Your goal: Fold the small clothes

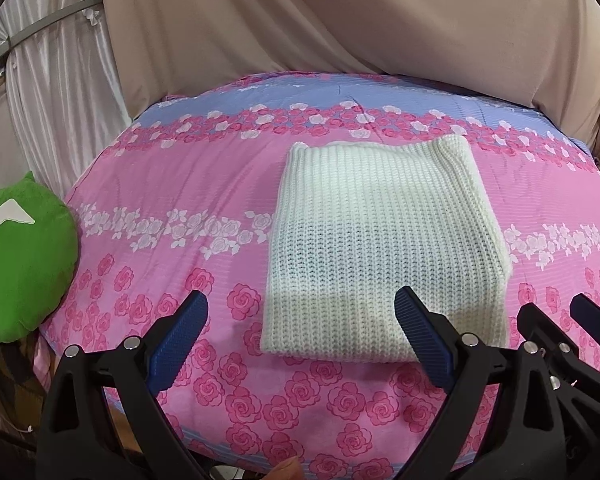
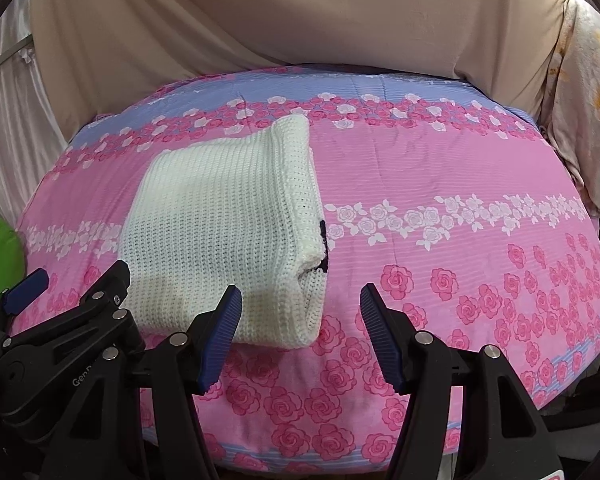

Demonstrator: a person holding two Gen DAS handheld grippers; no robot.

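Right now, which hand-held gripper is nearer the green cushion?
Left. The left hand-held gripper is open beside the white knit, with the green cushion just to its left. The right hand-held gripper is open farther right.

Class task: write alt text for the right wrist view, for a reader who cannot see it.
A folded white knitted garment lies on a pink rose-print bedspread. The open right gripper hovers at its near right corner, holding nothing; the left gripper shows at lower left.

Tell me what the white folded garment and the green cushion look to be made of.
White folded garment: chunky knit, likely wool or acrylic; visible ribbed stitch rows, matte. Green cushion: soft plush-looking fabric, slightly fuzzy surface; exact fibre unclear.
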